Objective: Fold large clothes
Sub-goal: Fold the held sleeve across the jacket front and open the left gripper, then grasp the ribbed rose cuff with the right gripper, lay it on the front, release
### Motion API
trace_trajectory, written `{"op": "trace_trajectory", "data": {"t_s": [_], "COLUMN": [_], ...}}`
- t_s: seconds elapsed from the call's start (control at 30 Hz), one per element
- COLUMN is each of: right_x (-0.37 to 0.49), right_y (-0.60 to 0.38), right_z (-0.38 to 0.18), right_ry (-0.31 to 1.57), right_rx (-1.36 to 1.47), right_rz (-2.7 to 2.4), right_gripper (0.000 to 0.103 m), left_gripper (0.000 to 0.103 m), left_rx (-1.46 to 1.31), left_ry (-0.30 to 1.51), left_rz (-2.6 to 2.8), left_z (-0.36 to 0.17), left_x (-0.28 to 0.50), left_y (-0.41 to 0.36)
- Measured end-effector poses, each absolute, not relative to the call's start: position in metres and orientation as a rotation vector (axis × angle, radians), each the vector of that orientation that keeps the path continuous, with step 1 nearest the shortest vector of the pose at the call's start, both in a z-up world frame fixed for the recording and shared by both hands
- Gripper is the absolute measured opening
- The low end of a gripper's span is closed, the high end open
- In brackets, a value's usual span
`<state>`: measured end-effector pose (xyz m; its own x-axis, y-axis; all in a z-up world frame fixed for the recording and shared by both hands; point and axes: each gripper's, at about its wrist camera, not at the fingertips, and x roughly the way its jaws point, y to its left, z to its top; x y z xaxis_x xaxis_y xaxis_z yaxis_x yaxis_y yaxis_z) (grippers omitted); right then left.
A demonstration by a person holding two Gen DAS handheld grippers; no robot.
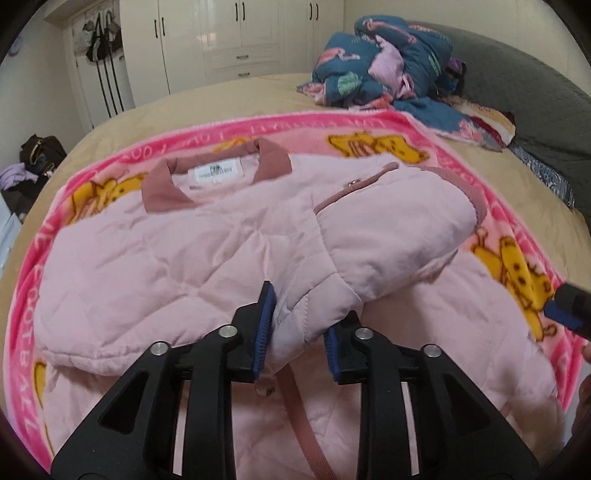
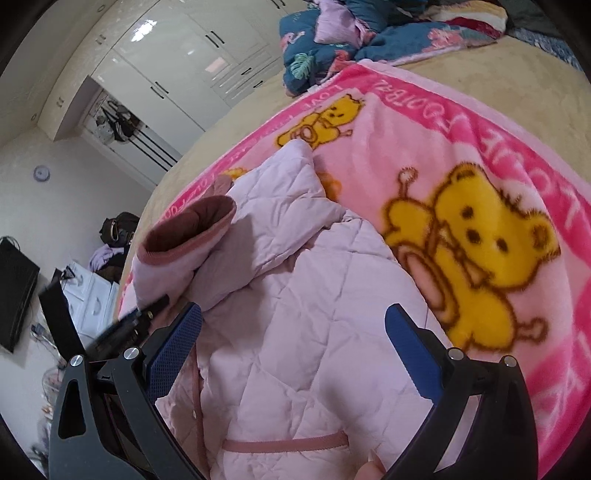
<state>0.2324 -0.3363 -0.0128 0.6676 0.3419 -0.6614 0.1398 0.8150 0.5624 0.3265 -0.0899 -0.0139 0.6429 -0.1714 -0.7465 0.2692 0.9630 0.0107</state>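
A pale pink quilted jacket [image 1: 192, 251] with a darker pink collar lies flat, one sleeve folded across it, a fold of fabric between the left fingers [image 1: 264, 321].

The left wrist camera sits just behind its own fingers [image 1: 264, 314] and looks steeply down from close above the pink jacket [image 1: 166, 251], facing across the bed [image 1: 221, 99] toward the white wardrobe [image 1: 240, 33] and the heap of blue bedding [image 1: 384, 62]. The right wrist camera, rolled so the room tilts, looks down between its fingers [image 2: 410, 350] from close above the jacket's right side, with the bear blanket [image 2: 480, 229] filling its right half. Both views share the jacket, blanket, bedding heap and wardrobe; each catches the other gripper at its edge.
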Motion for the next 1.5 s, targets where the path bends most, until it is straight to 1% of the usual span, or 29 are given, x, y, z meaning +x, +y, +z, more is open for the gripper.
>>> {"op": "trace_trajectory", "data": {"t_s": [0.03, 0.1, 0.13, 0.17, 0.2, 0.23, 0.27, 0.3, 0.33, 0.5, 0.53, 0.7, 1.0, 1.03, 1.13, 1.17, 1.23, 1.27, 1.33, 1.37, 1.5], "right_x": [0.232, 0.233, 0.233, 0.234, 0.235, 0.237, 0.238, 0.239, 0.24, 0.247, 0.249, 0.26, 0.3, 0.303, 0.31, 0.311, 0.312, 0.312, 0.31, 0.309, 0.311], "right_y": [-0.336, -0.334, -0.332, -0.329, -0.328, -0.324, -0.321, -0.317, -0.313, -0.293, -0.288, -0.265, -0.236, -0.235, -0.231, -0.231, -0.233, -0.232, -0.223, -0.219, -0.208], "right_z": [-0.013, -0.012, -0.012, -0.011, -0.012, -0.012, -0.013, -0.013, -0.014, -0.017, -0.018, -0.024, -0.056, -0.058, -0.06, -0.06, -0.057, -0.053, -0.031, -0.02, 0.032], "right_ry": [0.847, 0.846, 0.845, 0.846, 0.847, 0.85, 0.854, 0.858, 0.861, 0.878, 0.882, 0.888, 0.947, 0.953, 0.941, 0.937, 0.912, 0.899, 0.842, 0.812, 0.677], "right_rx": [0.628, 0.633, 0.632, 0.631, 0.63, 0.632, 0.635, 0.633, 0.629, 0.61, 0.605, 0.619, 0.782, 0.789, 0.773, 0.773, 0.764, 0.742, 0.612, 0.561, 0.371], "right_rz": [0.121, 0.13, 0.137, 0.139, 0.141, 0.147, 0.155, 0.163, 0.17, 0.207, 0.214, 0.276, 0.349, 0.34, 0.335, 0.326, 0.334, 0.338, 0.345, 0.353, 0.389], "right_gripper": [0.099, 0.099, 0.099, 0.099, 0.099, 0.099, 0.099, 0.099, 0.099, 0.099, 0.099, 0.099, 0.098, 0.097, 0.077, 0.072, 0.036, 0.029, 0.023, 0.022, 0.02], "left_gripper": [0.027, 0.039, 0.043, 0.052, 0.067, 0.07, 0.077, 0.08, 0.081, 0.093, 0.093, 0.094, 0.094, 0.094, 0.094, 0.094, 0.094, 0.094, 0.094, 0.094, 0.094], "left_rx": [0.128, 0.141, 0.149, 0.161, 0.168, 0.171, 0.171, 0.17, 0.168, 0.116, 0.103, -0.02, -0.166, -0.177, -0.205, -0.21, -0.221, -0.228, -0.241, -0.244, -0.269], "left_ry": [0.844, 0.86, 0.863, 0.867, 0.871, 0.879, 0.889, 0.893, 0.891, 0.888, 0.891, 0.879, 0.83, 0.823, 0.809, 0.804, 0.803, 0.802, 0.799, 0.797, 0.783], "left_rz": [-0.252, -0.264, -0.267, -0.274, -0.277, -0.28, -0.287, -0.294, -0.298, -0.251, -0.234, -0.132, -0.012, -0.007, 0.003, 0.008, 0.018, 0.019, 0.02, 0.023, 0.03], "left_z": [-0.016, -0.02, -0.021, -0.023, -0.025, -0.027, -0.028, -0.029, -0.028, -0.024, -0.024, -0.012, 0.012, 0.013, 0.014, 0.014, 0.012, 0.011, 0.011, 0.012, 0.021], "left_x": [0.325, 0.32, 0.317, 0.314, 0.31, 0.306, 0.302, 0.296, 0.292, 0.272, 0.271, 0.271, 0.271, 0.272, 0.272, 0.273, 0.278, 0.279, 0.285, 0.286, 0.301], "left_y": [-0.09, -0.088, -0.088, -0.088, -0.087, -0.086, -0.086, -0.084, -0.083, -0.057, -0.051, -0.001, 0.07, 0.075, 0.088, 0.091, 0.097, 0.1, 0.104, 0.106, 0.111]}}
